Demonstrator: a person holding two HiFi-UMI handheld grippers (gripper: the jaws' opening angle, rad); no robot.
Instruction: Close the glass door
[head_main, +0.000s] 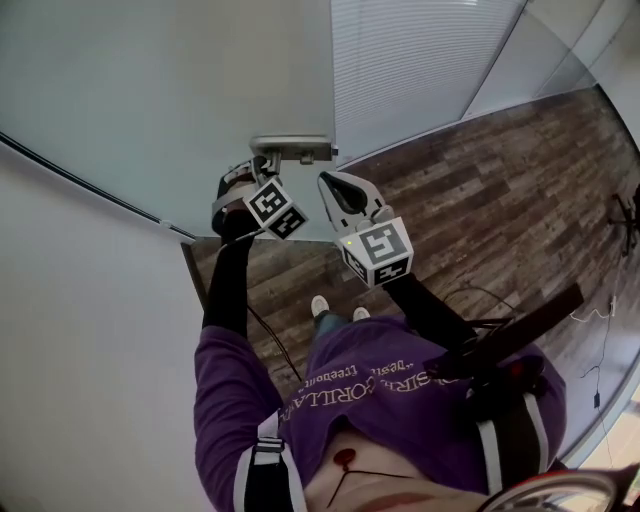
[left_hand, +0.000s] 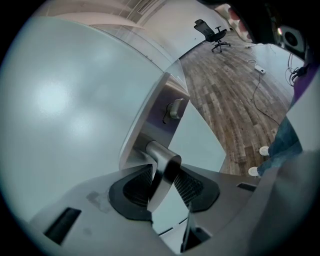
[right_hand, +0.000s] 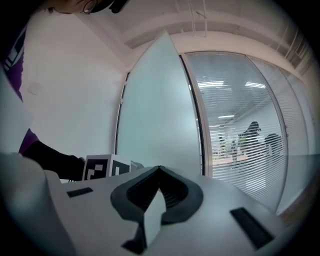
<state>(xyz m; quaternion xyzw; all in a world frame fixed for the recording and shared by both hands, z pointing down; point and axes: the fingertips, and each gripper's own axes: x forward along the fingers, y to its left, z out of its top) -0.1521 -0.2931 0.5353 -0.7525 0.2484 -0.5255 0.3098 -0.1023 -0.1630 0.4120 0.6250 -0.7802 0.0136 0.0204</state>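
So, glass door (left_hand: 65, 110): likely heavy, stiff, breakable.
Handle (left_hand: 165, 159): left gripper (left_hand: 162, 184) clamped it.
Right gripper (right_hand: 157, 187): jaws were together, empty.

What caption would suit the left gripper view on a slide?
The left gripper, jaws shut on the metal lever handle of a frosted glass door; wood floor beyond.

Purple lettered shirt (head_main: 400, 390), black sleeves (head_main: 228, 290), white shoes (head_main: 320, 305), grey left claw (left_hand: 164, 175), right claw (right_hand: 159, 175), marker cubes (head_main: 378, 250)
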